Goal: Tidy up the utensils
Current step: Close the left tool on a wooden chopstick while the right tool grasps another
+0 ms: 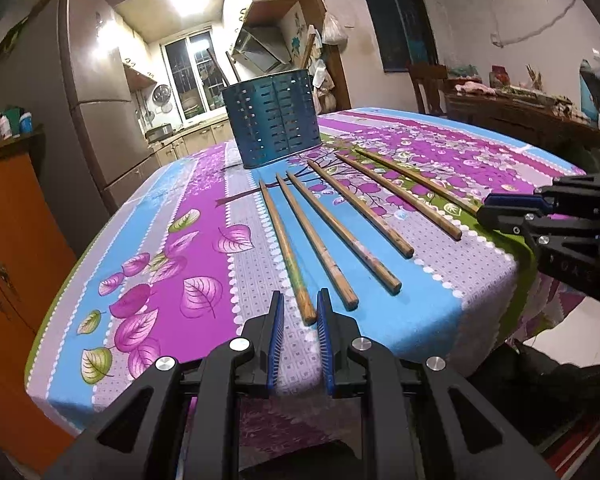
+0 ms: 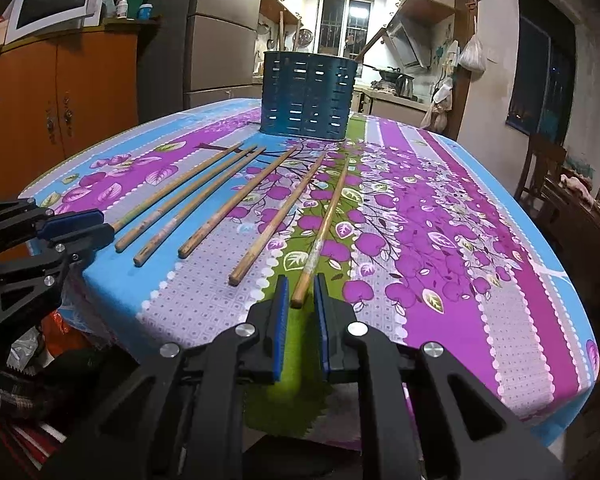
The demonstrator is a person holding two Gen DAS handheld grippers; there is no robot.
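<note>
On a floral tablecloth (image 1: 204,216): six chopsticks (image 1: 340,248) fanned before a blue slotted holder (image 1: 274,120). Left gripper (image 1: 300,320) and right gripper (image 2: 302,300) parted, each straddling an outermost stick's near end. Probably the first pick; next, closing squarely, lifting toward the holder.

Left tongs (image 1: 300,308) parted, right tongs (image 2: 302,290) seemingly parted
</note>
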